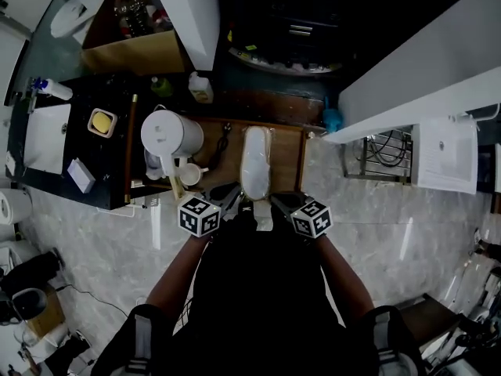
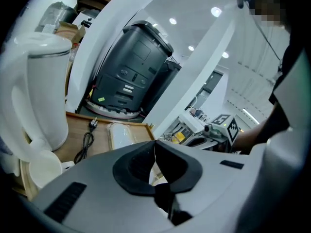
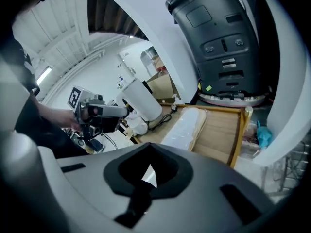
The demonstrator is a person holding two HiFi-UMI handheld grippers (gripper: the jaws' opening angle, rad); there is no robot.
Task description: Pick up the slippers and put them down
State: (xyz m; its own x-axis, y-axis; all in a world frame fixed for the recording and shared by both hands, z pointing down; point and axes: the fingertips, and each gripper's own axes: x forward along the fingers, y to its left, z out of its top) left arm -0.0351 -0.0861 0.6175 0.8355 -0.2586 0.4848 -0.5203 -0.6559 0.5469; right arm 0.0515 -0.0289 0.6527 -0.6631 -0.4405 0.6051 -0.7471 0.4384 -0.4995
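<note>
The wooden tray (image 1: 286,159) is carrying the wrapped slippers (image 1: 256,163), which are lying toward 12 o'clock from both tongs, the left gripper (image 1: 230,200) and right gripper (image 1: 279,203) flanking their near end at 7 and 5 o'clock, each pressing its tips together.

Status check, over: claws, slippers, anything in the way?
Left claw shut, right claw shut. White plastic-wrapped slippers lying on brown wooden tray, ahead of both. White electric kettle beside slippers, apart; black cord between.
</note>
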